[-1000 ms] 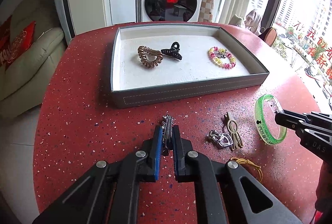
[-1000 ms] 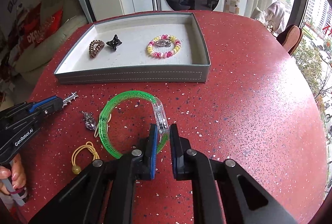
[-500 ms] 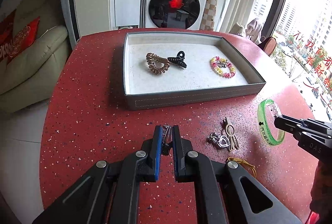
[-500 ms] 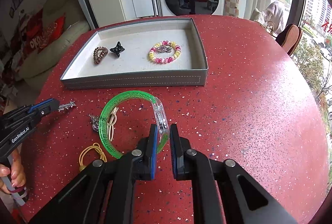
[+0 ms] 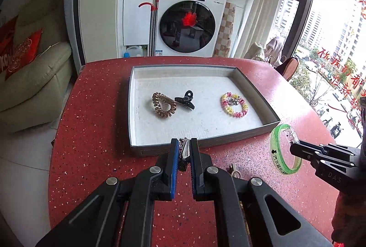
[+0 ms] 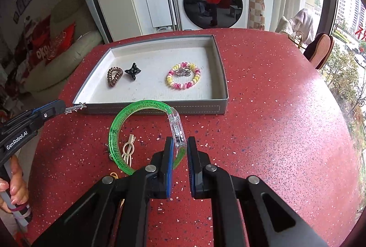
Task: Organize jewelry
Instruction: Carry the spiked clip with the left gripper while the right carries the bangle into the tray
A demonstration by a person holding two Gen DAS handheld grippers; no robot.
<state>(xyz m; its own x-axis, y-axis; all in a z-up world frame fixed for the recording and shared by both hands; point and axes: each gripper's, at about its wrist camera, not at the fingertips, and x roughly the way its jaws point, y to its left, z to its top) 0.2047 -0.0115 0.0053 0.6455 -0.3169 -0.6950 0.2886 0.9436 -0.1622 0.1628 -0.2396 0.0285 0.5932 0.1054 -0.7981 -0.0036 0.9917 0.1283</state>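
A grey tray (image 5: 201, 144) (image 6: 155, 108) with a white lining stands on the red table. In it lie a brown spiral hair tie (image 5: 163, 105) (image 6: 114, 76), a black claw clip (image 5: 185, 99) (image 6: 132, 71) and a pink-and-yellow bead bracelet (image 5: 234, 104) (image 6: 183, 79). My left gripper (image 5: 184, 148) (image 6: 61, 107) is shut on a silver hair clip (image 5: 184, 147) (image 6: 75, 107), held in the air just before the tray's near wall. My right gripper (image 6: 179, 146) (image 5: 294, 146) is shut on the clear clasp of a green bangle (image 6: 119, 130) (image 5: 278, 151), lifted off the table.
On the table below the bangle lie a beige hair clip (image 6: 128, 151), a small silver charm half hidden behind the bangle, and a yellow elastic (image 6: 113, 175). A hand (image 6: 13, 187) holds the left gripper's handle. A sofa (image 5: 29, 82) stands left of the table, a washing machine (image 5: 189, 20) behind it.
Both grippers have risen with their loads, the silver clip and the green bangle leaving the table. Both now sit nearer the tray's front wall.
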